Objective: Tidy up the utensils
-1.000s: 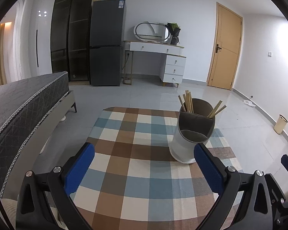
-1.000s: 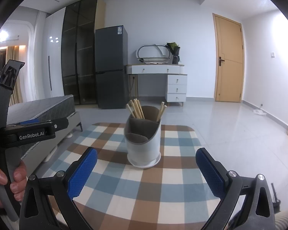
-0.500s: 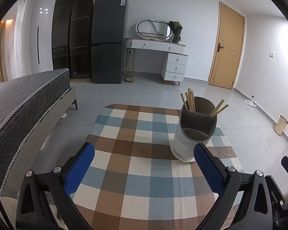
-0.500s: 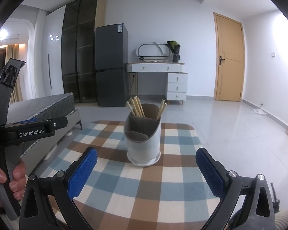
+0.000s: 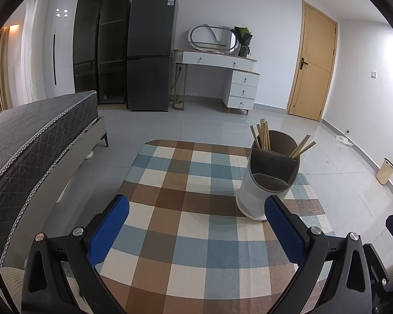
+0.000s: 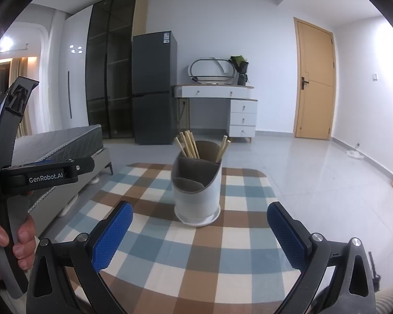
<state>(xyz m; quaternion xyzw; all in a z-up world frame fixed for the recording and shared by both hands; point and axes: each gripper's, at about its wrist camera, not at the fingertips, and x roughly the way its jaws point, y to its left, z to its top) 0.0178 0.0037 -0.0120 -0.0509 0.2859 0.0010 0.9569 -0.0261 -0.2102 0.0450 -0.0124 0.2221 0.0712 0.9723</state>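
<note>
A white utensil holder (image 5: 264,180) with grey compartments stands on the checked tablecloth (image 5: 196,204) at the right; it also shows in the right wrist view (image 6: 197,191) near the middle. Several wooden chopsticks (image 5: 263,137) stand in its rear compartments, and show in the right wrist view (image 6: 188,144) too. The front compartment looks empty. My left gripper (image 5: 196,225) is open and empty, above the cloth left of the holder. My right gripper (image 6: 200,229) is open and empty, just in front of the holder.
A grey bed (image 5: 26,141) stands left of the table. A dark fridge (image 5: 150,52), a white dressing table (image 5: 217,62) and a wooden door (image 5: 313,62) are at the back. The left handle (image 6: 10,178) is held by a hand at left.
Both views have tilted slightly; the holder sits a little lower in the right wrist view. Both grippers stay open and empty.
</note>
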